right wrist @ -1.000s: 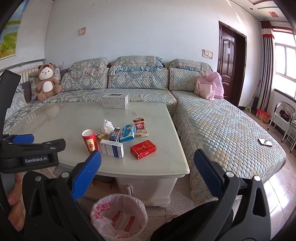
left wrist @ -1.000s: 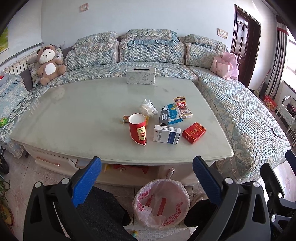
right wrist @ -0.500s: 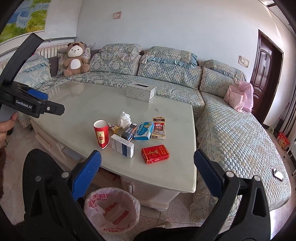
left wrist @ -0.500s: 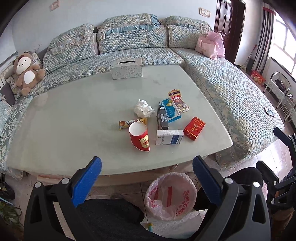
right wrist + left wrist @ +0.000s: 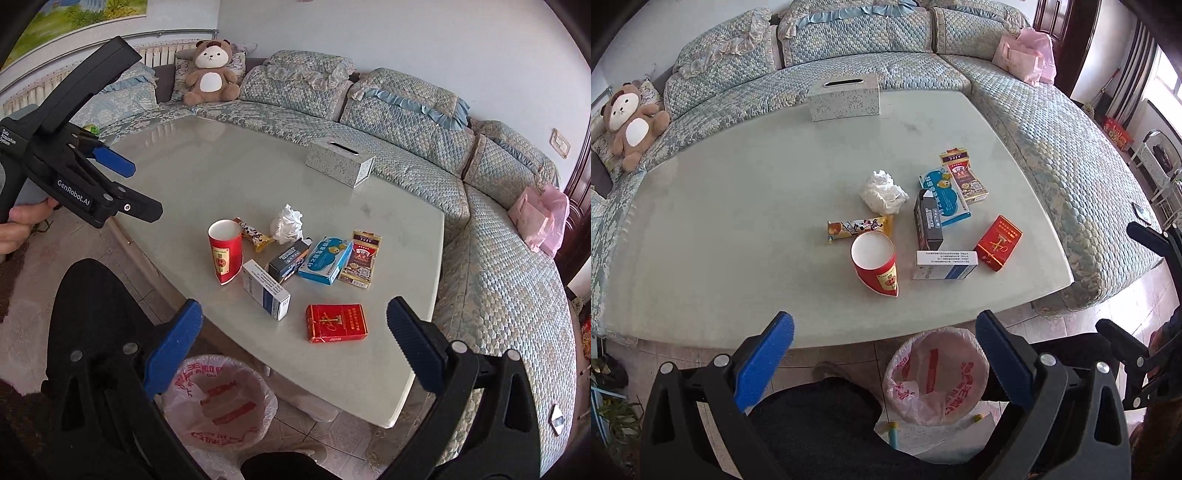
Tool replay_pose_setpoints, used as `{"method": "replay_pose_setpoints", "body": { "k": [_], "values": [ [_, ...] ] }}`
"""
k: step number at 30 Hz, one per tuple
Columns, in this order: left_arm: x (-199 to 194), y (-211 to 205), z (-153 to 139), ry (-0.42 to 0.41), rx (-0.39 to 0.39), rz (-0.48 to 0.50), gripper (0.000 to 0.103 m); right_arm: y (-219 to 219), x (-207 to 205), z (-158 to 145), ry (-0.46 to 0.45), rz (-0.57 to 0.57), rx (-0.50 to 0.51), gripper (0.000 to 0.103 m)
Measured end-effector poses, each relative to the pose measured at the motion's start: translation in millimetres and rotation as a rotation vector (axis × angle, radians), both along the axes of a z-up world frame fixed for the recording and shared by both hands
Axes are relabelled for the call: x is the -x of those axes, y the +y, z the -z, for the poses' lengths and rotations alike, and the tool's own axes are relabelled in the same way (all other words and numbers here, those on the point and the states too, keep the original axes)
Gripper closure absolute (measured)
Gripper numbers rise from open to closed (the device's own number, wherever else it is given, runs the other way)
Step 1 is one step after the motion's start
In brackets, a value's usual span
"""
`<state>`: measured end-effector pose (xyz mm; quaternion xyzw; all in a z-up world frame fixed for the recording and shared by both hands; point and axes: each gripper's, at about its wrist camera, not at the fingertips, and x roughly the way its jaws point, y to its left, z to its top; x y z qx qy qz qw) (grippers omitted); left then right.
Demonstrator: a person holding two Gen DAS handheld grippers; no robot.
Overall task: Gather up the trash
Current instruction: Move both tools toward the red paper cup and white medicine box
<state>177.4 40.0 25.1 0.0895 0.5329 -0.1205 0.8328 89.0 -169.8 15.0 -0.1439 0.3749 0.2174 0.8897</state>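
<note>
Both grippers, left gripper [image 5: 884, 341] and right gripper [image 5: 294, 319], hang spread and empty above the pink-lined waste bin [image 5: 936, 376]. At 12 o'clock on the pale glass desk [image 5: 738, 206], a red paper cup [image 5: 875, 264], light and crushable, wants a rim pinch; beyond, 1 crumpled white tissue [image 5: 884, 192].

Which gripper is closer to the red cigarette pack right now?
Right, as far as I can judge. The right gripper hangs open just short of the red cigarette pack. The left gripper hangs open at the table's near edge, behind the paper cup.
</note>
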Motion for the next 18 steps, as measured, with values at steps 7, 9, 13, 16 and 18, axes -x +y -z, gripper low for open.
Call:
{"method": "replay_pose_setpoints", "body": {
  "k": [7, 9, 13, 16, 18],
  "values": [
    [-28, -9, 15, 0.058, -0.019, -0.012, 0.006, 13, -26, 18, 0.125, -0.12, 0.017, 0.005],
    [-37, -12, 21, 0.081, -0.009, -0.012, 0.006, 18, -34, 24, 0.144, -0.14, 0.029, 0.005],
    [-53, -15, 35, 0.117, -0.004, -0.022, 0.006, 27, -46, 40, 0.175, -0.175, 0.052, 0.005],
    [-67, -16, 50, 0.156, 0.005, -0.034, 0.006, 35, -54, 55, 0.208, -0.202, 0.063, 0.005],
    [-76, -15, 59, 0.184, 0.012, -0.041, 0.006, 38, -60, 64, 0.233, -0.22, 0.066, 0.005]
  ]
}}
